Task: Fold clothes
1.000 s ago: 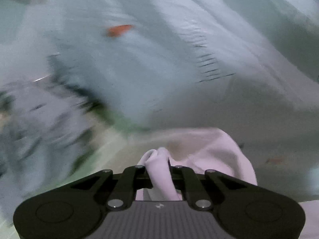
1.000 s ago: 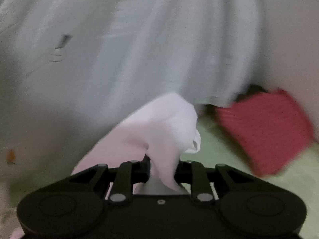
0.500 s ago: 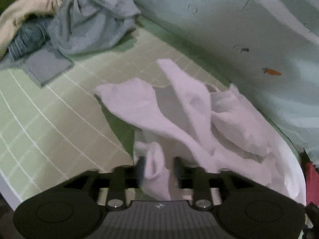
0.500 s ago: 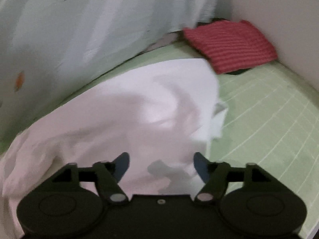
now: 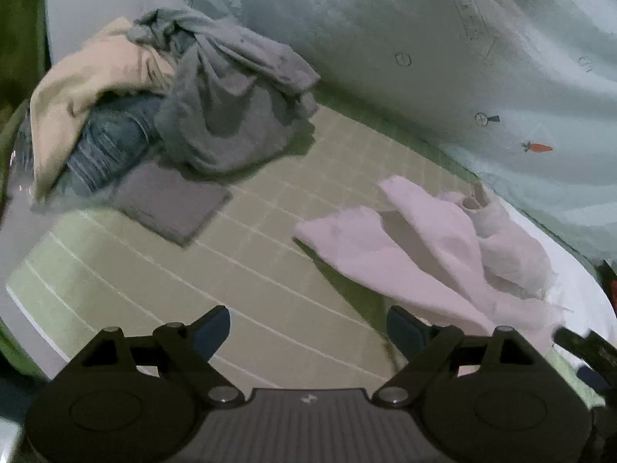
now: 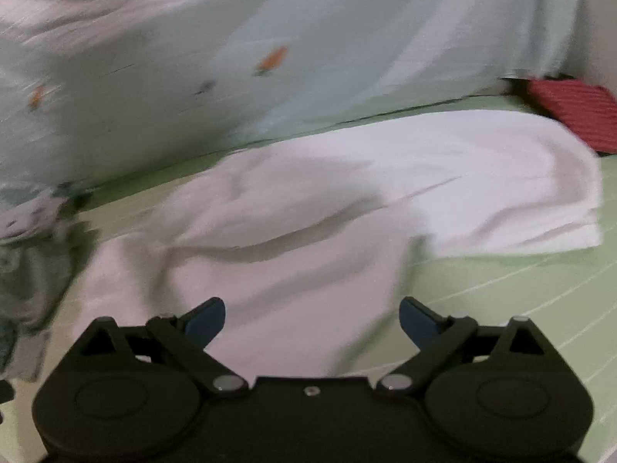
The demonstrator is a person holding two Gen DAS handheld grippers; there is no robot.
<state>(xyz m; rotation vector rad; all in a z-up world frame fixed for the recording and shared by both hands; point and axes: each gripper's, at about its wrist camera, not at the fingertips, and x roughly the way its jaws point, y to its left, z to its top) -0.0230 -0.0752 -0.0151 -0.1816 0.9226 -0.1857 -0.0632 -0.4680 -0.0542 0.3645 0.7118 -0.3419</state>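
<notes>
A pale pink-white garment [image 5: 435, 254] lies crumpled on the green checked mat [image 5: 216, 293], to the right in the left wrist view. In the right wrist view the same garment [image 6: 308, 216] spreads wide across the mat, rumpled, just beyond the fingers. My left gripper [image 5: 308, 328] is open and empty, above bare mat to the left of the garment. My right gripper [image 6: 312, 318] is open and empty, low over the garment's near edge.
A heap of unfolded clothes, grey [image 5: 231, 104], beige [image 5: 85, 85] and denim [image 5: 112, 146], sits at the far left with a folded grey piece [image 5: 169, 200] in front. A folded red striped item [image 6: 574, 112] lies far right. A carrot-print sheet [image 5: 462, 58] hangs behind the mat.
Both grippers held the pale garment in the air one second ago. They lowered it onto the mat, opened and let go; the left gripper has drawn back to the left.
</notes>
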